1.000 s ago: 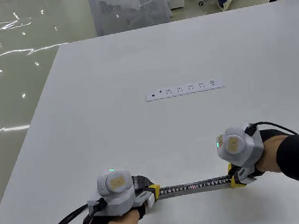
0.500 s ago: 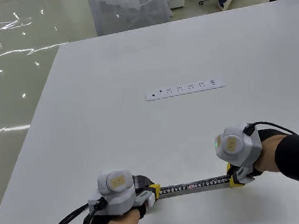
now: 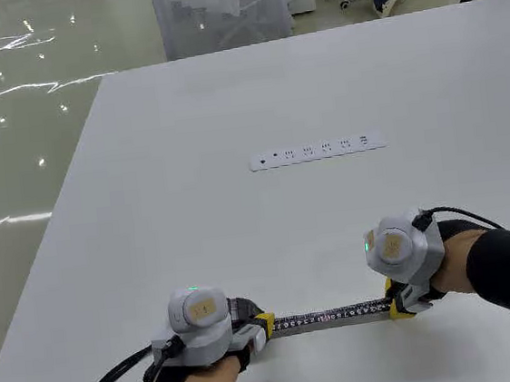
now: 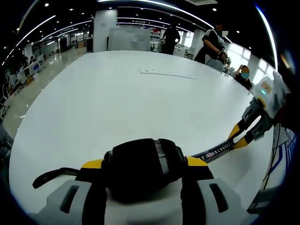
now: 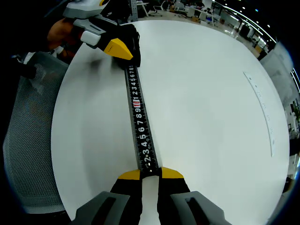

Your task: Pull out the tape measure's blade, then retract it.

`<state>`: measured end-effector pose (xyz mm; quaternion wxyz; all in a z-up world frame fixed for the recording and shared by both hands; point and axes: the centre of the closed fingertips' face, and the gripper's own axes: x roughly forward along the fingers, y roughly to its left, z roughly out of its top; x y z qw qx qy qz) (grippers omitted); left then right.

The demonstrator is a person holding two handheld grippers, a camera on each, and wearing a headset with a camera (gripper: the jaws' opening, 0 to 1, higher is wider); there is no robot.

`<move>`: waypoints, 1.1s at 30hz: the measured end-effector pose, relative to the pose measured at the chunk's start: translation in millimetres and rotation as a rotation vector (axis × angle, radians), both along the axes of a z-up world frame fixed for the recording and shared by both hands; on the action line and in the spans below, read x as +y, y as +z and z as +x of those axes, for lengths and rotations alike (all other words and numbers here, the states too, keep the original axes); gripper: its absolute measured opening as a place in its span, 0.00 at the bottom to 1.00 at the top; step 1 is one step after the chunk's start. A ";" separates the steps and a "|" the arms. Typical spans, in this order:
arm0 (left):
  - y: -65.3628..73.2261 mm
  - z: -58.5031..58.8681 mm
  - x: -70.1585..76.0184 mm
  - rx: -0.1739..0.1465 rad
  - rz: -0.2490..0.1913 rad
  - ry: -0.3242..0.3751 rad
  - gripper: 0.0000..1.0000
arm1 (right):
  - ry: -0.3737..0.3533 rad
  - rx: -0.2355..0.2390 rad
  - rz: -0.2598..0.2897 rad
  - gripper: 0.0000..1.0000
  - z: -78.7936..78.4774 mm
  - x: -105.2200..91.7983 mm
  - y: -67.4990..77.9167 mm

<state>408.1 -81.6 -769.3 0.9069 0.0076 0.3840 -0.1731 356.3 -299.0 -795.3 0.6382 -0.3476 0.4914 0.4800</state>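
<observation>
A black tape measure case (image 4: 140, 168) sits clamped between the yellow-tipped jaws of my left gripper (image 4: 145, 164), which is shut on it near the table's front edge (image 3: 256, 328). Its strap trails off to the left. The blade (image 5: 139, 126) runs flat across the white table (image 3: 241, 229) with its numbers showing, from the case (image 5: 130, 40) to my right gripper (image 5: 151, 174), which is shut on the blade's tip. In the head view the blade (image 3: 328, 316) spans the short gap between the case (image 3: 243, 312) and the right gripper (image 3: 399, 308).
A white power strip (image 3: 317, 151) lies further back in the middle of the table. The table's left edge drops to a glossy floor. People stand beyond the far end, and a mesh chair (image 5: 28, 140) is close to the front edge.
My right gripper has drifted slightly left toward the case, so the exposed blade is a little shorter. The left gripper has stayed put.
</observation>
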 end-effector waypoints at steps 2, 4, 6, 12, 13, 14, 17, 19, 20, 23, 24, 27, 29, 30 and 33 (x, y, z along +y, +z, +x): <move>0.0 0.1 -0.1 0.000 0.000 -0.002 0.59 | -0.003 0.001 0.000 0.06 0.3 0.5 0.0; -0.1 0.2 -0.1 0.001 0.000 -0.003 0.59 | -0.005 0.002 -0.003 0.06 0.1 1.1 0.0; -0.1 0.3 -0.1 0.001 0.000 -0.004 0.59 | -0.005 0.002 -0.002 0.06 0.1 1.5 0.0; -0.1 0.0 -0.2 0.000 0.000 -0.003 0.59 | 0.001 -0.002 0.004 0.06 0.1 2.9 -0.3; -0.1 0.0 -0.2 0.000 0.000 -0.002 0.59 | -0.001 -0.001 0.005 0.06 0.0 3.0 -0.3; -0.1 0.0 -0.2 -0.001 0.000 -0.002 0.59 | -0.001 -0.002 0.005 0.06 0.2 3.3 -0.4; 0.0 0.1 -0.1 -0.001 0.001 -0.002 0.59 | -0.001 -0.001 0.006 0.06 0.1 4.1 -0.5; -0.1 0.1 0.0 -0.001 0.003 -0.002 0.59 | -0.001 -0.001 0.006 0.06 0.1 4.7 -0.5; -0.2 0.2 0.1 -0.001 0.002 -0.002 0.59 | -0.001 -0.001 0.006 0.06 0.1 4.9 -0.6; -0.3 0.3 0.2 0.001 0.002 -0.001 0.59 | -0.001 -0.002 0.007 0.06 0.3 5.4 -0.7; -0.3 0.2 0.2 0.000 0.002 -0.001 0.59 | -0.002 -0.001 0.007 0.06 0.3 5.9 -0.7; -0.3 0.1 0.1 0.000 0.002 0.000 0.59 | -0.001 -0.001 0.006 0.06 0.8 6.6 -0.7; -0.4 0.0 0.1 0.001 0.002 -0.001 0.59 | -0.002 -0.001 0.006 0.06 0.8 7.0 -0.7; -0.4 0.0 0.1 0.001 0.002 -0.001 0.59 | -0.002 -0.001 0.006 0.06 0.9 7.4 -0.8; -0.2 -0.1 0.1 0.000 0.002 -0.001 0.59 | -0.004 -0.001 0.007 0.06 1.0 7.8 -0.9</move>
